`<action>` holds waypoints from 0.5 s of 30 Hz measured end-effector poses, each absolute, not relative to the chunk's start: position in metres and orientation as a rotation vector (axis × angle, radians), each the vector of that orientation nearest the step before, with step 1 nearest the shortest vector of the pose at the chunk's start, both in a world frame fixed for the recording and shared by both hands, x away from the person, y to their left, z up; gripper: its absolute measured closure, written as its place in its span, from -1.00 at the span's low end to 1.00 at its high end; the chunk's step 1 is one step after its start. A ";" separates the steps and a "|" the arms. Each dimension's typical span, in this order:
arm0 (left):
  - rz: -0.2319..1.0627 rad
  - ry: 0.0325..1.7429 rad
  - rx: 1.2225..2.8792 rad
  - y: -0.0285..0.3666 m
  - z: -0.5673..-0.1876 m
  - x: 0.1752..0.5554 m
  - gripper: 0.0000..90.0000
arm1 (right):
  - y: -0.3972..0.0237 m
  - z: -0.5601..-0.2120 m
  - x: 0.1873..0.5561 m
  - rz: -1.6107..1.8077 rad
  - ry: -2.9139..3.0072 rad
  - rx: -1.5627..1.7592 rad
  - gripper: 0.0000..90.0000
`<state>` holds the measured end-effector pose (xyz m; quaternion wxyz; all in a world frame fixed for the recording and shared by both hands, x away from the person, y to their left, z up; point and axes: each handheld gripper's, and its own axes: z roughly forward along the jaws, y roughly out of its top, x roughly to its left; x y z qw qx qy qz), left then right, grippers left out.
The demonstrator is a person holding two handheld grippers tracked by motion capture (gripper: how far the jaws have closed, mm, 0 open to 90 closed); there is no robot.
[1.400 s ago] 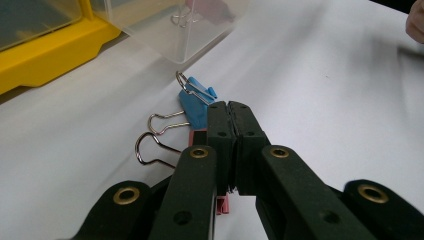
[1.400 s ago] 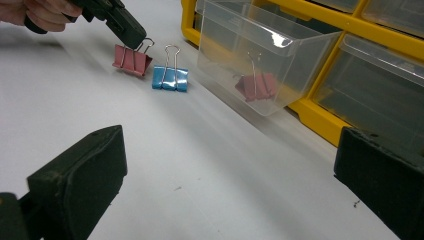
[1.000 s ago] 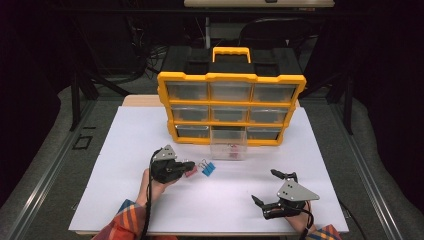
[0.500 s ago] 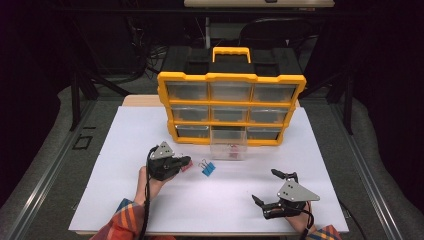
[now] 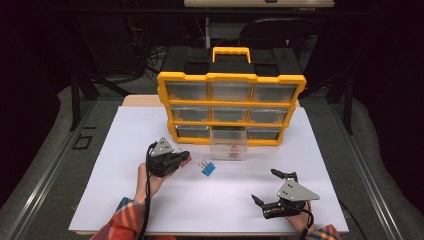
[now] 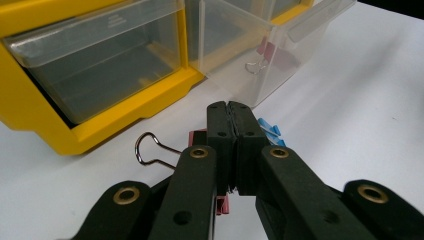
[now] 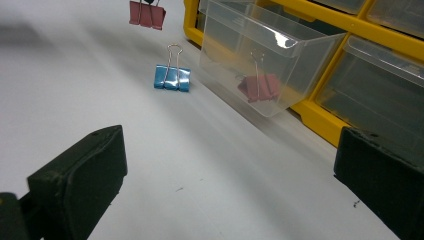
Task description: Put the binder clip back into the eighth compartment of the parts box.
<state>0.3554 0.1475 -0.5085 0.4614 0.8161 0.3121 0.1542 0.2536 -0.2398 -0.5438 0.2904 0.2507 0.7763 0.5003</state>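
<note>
While the high view looks down on the white table (image 5: 125, 150), the left gripper (image 5: 182, 158) clamps a red binder clip (image 5: 187, 158) just left of a blue binder clip (image 5: 207, 167); the right gripper (image 5: 270, 187) rests apart, jaws wide. Left gripper view: jaws pressed together on the red clip's wire handle, near the pulled-out clear drawer (image 6: 260, 50). Right gripper view: jaws spread, nothing between; the red clip hangs above the table.

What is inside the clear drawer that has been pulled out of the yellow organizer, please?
The clear drawer holds one red binder clip with a wire handle. Its rear part, inside the yellow organizer, is hidden.
</note>
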 end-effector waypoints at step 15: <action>0.430 0.729 1.985 0.137 -0.488 0.355 0.96 | -0.240 -0.544 0.254 1.331 2.071 0.678 -1.00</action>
